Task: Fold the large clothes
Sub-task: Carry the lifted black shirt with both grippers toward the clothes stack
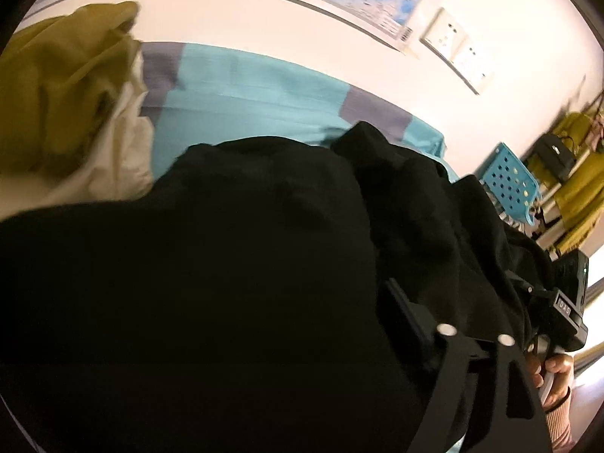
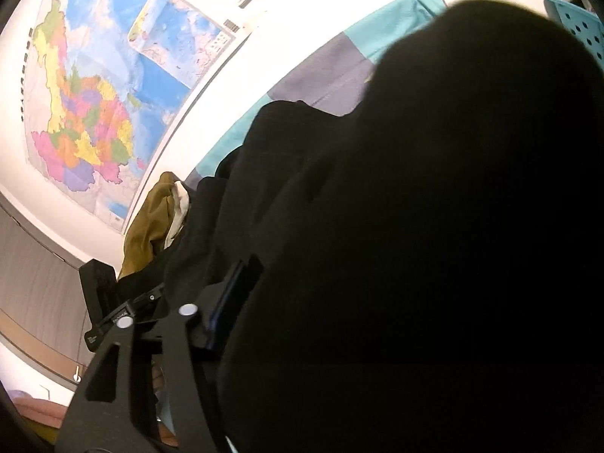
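A large black garment [image 1: 226, 283] fills the lower part of the left wrist view and lies over my left gripper [image 1: 302, 283]. Only that gripper's right finger [image 1: 407, 313] shows, standing far out to the side with no pad pressing on cloth. In the right wrist view the same black garment [image 2: 434, 245] covers my right gripper [image 2: 302, 260]. Its left finger [image 2: 238, 294] shows off to the side and the other finger is hidden. The two tools sit close together: the right tool's body [image 1: 566, 302] shows with a hand [image 1: 555, 370] on it.
A teal and grey-purple sheet [image 1: 245, 90] covers the surface under the garment. An olive garment [image 1: 64, 87] and a cream cloth [image 1: 124, 151] are heaped at the left. A blue perforated basket [image 1: 509, 181] stands at the right. A map [image 2: 94, 94] hangs on the white wall.
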